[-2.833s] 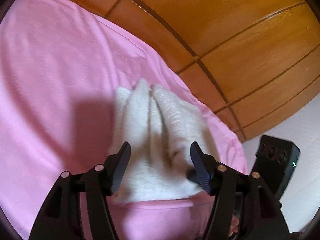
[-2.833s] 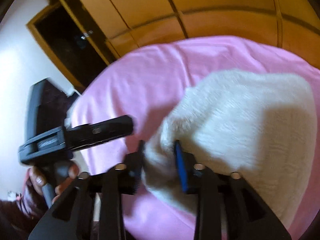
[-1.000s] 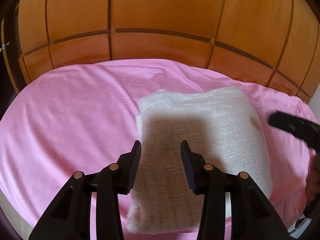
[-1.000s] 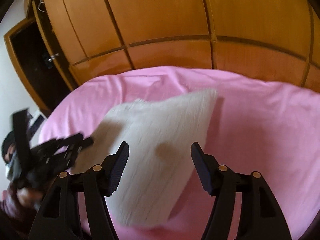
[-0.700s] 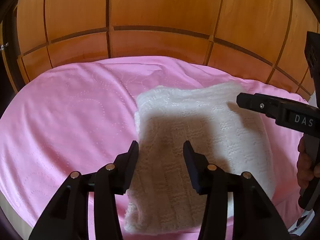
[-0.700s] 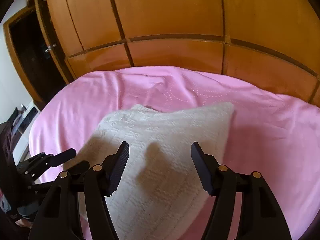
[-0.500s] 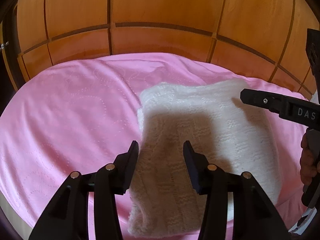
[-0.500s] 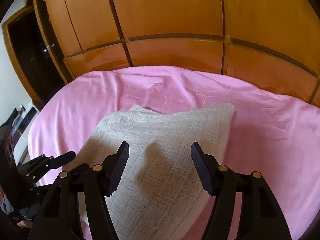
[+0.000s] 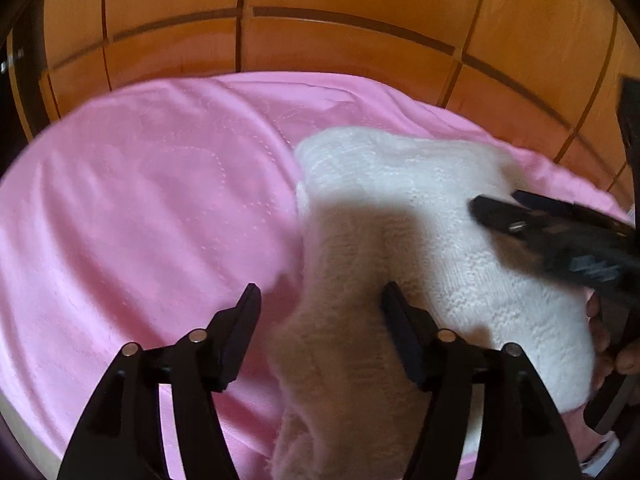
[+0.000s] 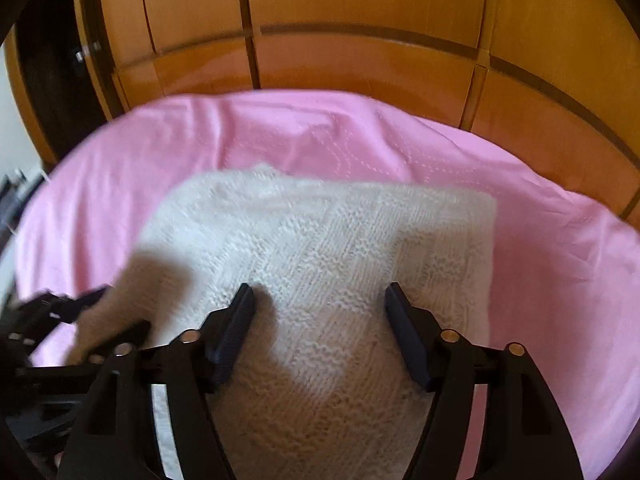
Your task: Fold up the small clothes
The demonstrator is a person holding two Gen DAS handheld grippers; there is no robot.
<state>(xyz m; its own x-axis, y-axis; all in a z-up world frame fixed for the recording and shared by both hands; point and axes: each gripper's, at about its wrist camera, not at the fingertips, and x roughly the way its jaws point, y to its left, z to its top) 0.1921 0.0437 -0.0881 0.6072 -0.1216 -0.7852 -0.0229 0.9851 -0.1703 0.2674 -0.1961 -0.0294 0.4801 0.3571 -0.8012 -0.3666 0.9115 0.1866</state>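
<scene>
A folded white knitted garment lies on a pink sheet. My left gripper is open just above the garment's near left edge, holding nothing. In the right wrist view the same garment fills the middle, and my right gripper is open low over its near part, empty. The right gripper also shows in the left wrist view, low over the garment's right side. The left gripper shows at the left of the right wrist view, by the garment's left edge.
The pink sheet covers a bed that fills both views. A wooden panelled wardrobe stands right behind it. A dark open doorway is at the far left.
Both grippers have moved down and forward, closer to the garment. The left jaws have opened wider. The right gripper now reaches over the garment's right side.
</scene>
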